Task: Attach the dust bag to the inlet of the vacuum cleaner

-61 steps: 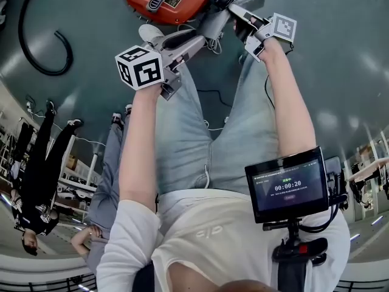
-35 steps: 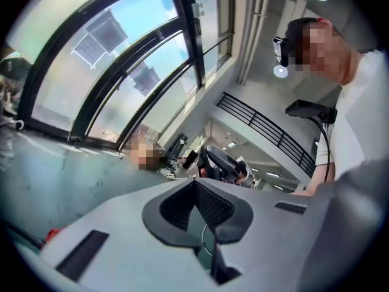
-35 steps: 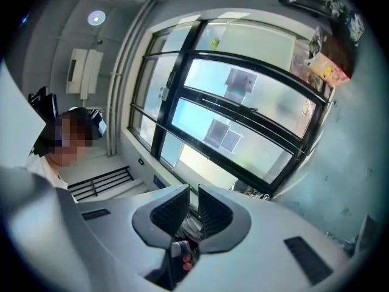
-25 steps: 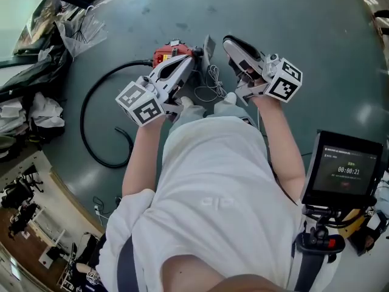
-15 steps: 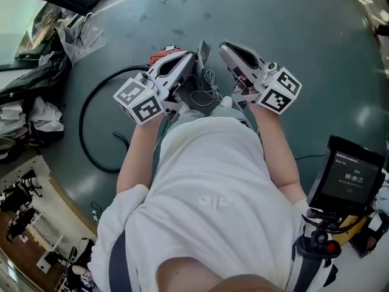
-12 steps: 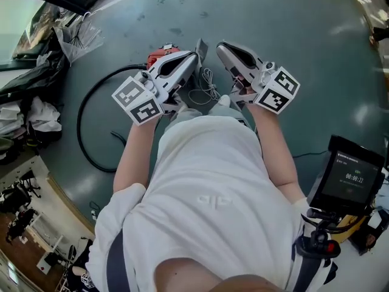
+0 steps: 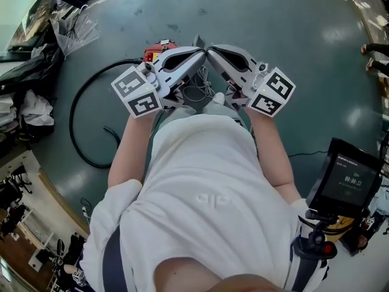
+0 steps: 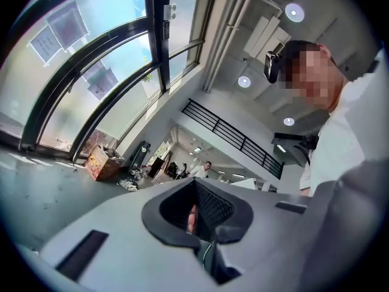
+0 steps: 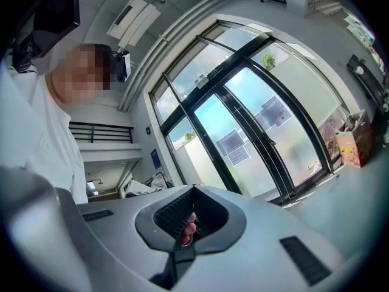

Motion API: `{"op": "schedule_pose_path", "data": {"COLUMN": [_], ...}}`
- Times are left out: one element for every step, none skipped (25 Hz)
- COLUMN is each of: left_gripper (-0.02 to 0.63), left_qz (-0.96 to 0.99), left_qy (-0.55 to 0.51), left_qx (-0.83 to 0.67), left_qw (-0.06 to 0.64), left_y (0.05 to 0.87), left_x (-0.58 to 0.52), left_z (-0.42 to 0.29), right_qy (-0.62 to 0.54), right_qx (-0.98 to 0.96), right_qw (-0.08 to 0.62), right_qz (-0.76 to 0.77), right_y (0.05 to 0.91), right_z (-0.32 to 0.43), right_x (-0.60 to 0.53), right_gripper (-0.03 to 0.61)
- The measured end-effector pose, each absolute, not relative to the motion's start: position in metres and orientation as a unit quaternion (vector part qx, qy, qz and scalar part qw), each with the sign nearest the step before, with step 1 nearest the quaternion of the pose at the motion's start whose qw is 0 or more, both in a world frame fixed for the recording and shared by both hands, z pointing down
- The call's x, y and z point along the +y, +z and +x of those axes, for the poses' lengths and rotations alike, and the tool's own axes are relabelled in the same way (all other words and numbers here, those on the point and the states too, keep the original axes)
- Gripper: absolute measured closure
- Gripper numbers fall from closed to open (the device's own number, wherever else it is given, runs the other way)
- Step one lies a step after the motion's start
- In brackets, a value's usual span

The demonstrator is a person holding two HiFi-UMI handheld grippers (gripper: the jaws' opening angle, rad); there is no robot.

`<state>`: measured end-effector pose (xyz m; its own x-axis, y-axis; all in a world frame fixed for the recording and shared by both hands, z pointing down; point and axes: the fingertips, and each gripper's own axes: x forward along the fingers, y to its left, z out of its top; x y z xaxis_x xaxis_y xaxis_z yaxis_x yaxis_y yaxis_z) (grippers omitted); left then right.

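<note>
In the head view the red vacuum cleaner (image 7: 155, 49) stands on the grey floor, mostly hidden behind my left gripper (image 7: 201, 53). A grey sliver (image 7: 197, 41) beside it may be the dust bag; I cannot tell. My right gripper (image 7: 210, 51) is held level next to the left one, and their tips almost meet above the vacuum. Both are shut with nothing between the jaws. The left gripper (image 8: 195, 183) faces tall windows and a balcony. The right gripper (image 9: 193, 188) faces glass doors. Neither gripper view shows the vacuum or the bag.
A black hose (image 7: 79, 111) curls from the vacuum across the floor at the left. A loose white cord (image 7: 197, 90) lies by the person's feet. Plastic bags and clutter (image 7: 42, 29) pile up at the far left. A small monitor on a stand (image 7: 343, 179) is at the lower right.
The person has straightened up from bending over the vacuum. Both grippers have risen off the floor and swung inward, so their tips now nearly touch.
</note>
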<state>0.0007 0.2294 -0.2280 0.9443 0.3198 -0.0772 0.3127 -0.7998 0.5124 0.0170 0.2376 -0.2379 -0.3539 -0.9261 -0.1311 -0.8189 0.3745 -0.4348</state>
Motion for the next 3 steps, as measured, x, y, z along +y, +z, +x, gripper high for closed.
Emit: {"op": "schedule_pose_path", "data": {"left_gripper": [0.608, 0.608, 0.609], "left_qz": [0.949, 0.950, 0.952], "left_qy": [0.006, 0.008, 0.010], "left_qx": [0.165, 0.164, 0.163], "left_qw": [0.268, 0.264, 0.260], "left_y": [-0.2310, -0.2334, -0.2354], "left_x": [0.2289, 0.2291, 0.2296], "left_z": [-0.0014, -0.0037, -0.0062], "right_qy": [-0.150, -0.153, -0.156], "right_qx": [0.809, 0.809, 0.808], "right_qw": [0.178, 0.176, 0.174], "right_qz": [-0.539, -0.540, -0.540], "right_y": [-0.2405, -0.2425, -0.2443], "right_z": [0.0145, 0.0119, 0.0091], "right_x": [0.2374, 0.2375, 0.2377], "right_gripper": [0.572, 0.572, 0.572]}}
